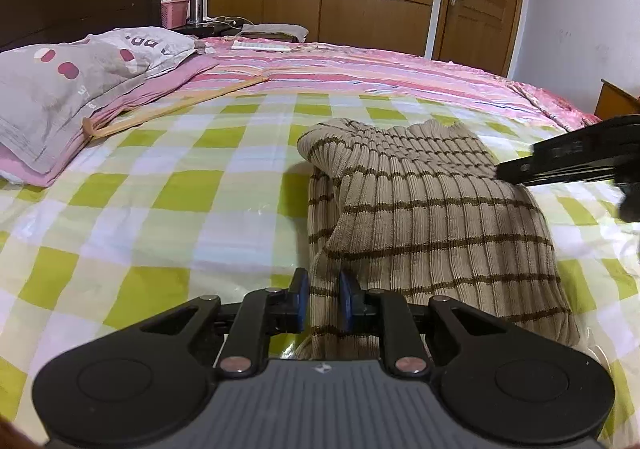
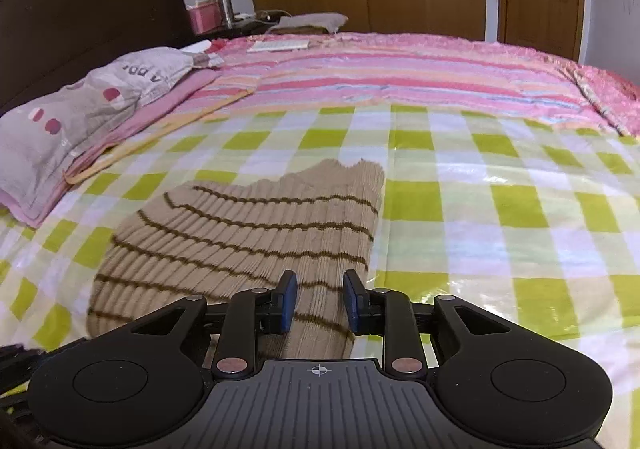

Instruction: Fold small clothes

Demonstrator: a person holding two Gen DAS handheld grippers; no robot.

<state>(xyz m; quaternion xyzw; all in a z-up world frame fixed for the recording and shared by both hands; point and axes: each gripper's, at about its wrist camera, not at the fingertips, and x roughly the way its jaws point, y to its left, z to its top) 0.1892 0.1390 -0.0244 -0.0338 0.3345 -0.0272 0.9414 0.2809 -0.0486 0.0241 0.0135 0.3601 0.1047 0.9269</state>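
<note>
A beige ribbed knit garment with thin brown stripes (image 1: 432, 217) lies on the green-and-white checked bed cover (image 1: 160, 185). My left gripper (image 1: 324, 303) is shut on the garment's near left edge, with cloth bunched between the blue pads. The garment also shows in the right wrist view (image 2: 248, 241). My right gripper (image 2: 320, 303) is shut on its near right edge. The right gripper's black body (image 1: 576, 161) shows at the right of the left wrist view, beside the garment's raised fold.
A grey pillow (image 1: 68, 89) on pink bedding lies at the left, with a wooden hanger (image 1: 172, 109) beside it. A pink striped quilt (image 1: 380, 73) covers the far bed. A dark headboard, a nightstand with a flask, wooden wardrobes and a door stand beyond.
</note>
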